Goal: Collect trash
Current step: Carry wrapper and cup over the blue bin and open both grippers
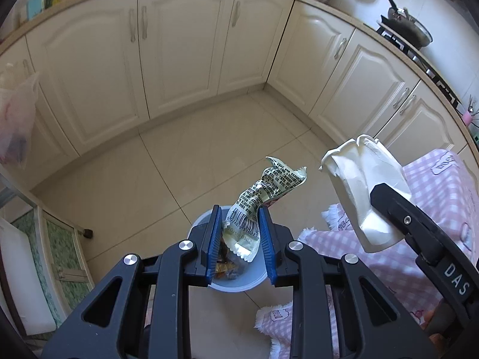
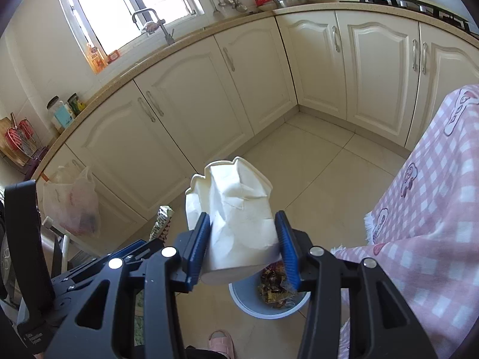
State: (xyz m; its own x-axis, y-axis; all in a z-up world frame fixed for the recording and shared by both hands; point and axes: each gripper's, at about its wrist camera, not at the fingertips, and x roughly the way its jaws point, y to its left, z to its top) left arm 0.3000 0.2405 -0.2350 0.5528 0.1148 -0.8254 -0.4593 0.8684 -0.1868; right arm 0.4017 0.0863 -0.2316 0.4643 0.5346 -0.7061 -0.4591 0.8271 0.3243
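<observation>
My left gripper (image 1: 239,240) is shut on a crumpled snack wrapper (image 1: 263,197) with a barcode, held directly above a grey-blue trash bin (image 1: 254,284) on the floor. My right gripper (image 2: 244,246) is shut on a crushed white paper cup (image 2: 236,209) and holds it above the same bin (image 2: 239,296), which holds several scraps of trash. The cup (image 1: 362,191) and the right gripper's black finger also show at the right of the left wrist view. The wrapper's tip (image 2: 163,221) shows at the left of the right wrist view.
A table with a pink checked cloth (image 1: 434,185) stands just right of the bin. Cream kitchen cabinets (image 1: 179,45) line the far walls. A plastic bag (image 2: 71,206) hangs from a cabinet at the left. A pink slipper (image 2: 221,341) is near the bin. A shelf unit (image 1: 36,269) stands at the left.
</observation>
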